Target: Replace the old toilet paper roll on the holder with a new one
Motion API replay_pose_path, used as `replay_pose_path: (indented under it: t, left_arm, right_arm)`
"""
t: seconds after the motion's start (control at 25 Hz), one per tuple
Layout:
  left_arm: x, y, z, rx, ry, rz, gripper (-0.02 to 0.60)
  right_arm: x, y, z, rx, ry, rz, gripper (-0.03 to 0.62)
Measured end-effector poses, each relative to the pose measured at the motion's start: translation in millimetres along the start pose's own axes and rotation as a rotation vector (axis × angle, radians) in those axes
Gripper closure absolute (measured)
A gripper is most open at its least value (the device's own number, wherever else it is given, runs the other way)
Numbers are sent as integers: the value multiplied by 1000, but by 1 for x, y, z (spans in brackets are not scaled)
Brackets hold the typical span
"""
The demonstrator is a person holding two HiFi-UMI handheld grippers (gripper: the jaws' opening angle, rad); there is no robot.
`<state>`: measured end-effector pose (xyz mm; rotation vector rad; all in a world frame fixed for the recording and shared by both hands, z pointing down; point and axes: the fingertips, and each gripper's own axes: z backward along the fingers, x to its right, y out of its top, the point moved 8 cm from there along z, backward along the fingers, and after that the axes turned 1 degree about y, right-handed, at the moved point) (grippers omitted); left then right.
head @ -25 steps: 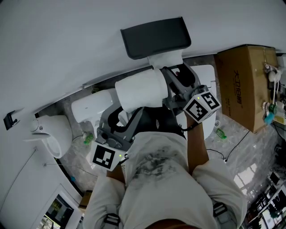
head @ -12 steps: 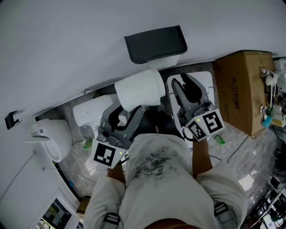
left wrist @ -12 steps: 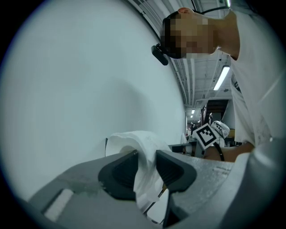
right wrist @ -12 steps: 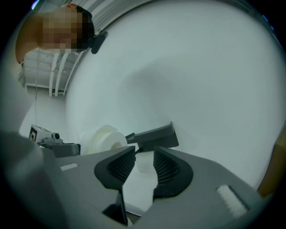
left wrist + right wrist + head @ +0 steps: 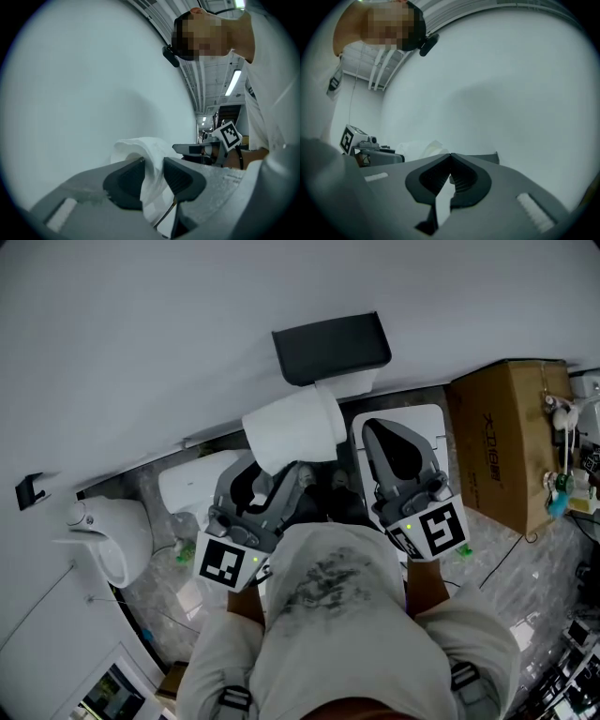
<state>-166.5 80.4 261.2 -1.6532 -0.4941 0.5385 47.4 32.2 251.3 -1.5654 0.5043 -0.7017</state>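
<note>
Tearing is the risk: your left gripper [image 5: 153, 171] clamps only the soft wall of the toilet paper roll [image 5: 292, 435], held near the wall holder [image 5: 331, 346], and your right gripper [image 5: 450, 159], jaws just closed on nothing, offers no support.

head view steeply down from above, both gripper views close, facing wall [image 5: 93, 70]

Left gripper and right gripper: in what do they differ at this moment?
The left gripper is shut on the toilet paper roll; the right gripper is empty. The left gripper's jaws stand apart with paper between; the right gripper's have just closed together. Both face the white wall.
</note>
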Motion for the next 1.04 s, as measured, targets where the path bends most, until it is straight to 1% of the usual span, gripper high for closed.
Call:
replay_pose_path:
  t: [0.12,0.36,1.04]
  left_arm:
    - [-2,3,0,5,13,6,442]
    - [-2,9,1,14,25,9,442]
    - [-11,15,4,27,20,8,442]
  right_arm:
    - [-6,4,1,-5,24,36,592]
    - [-17,12,2,-23,51,58,592]
    - [-31,14,-7,-33,48,94,592]
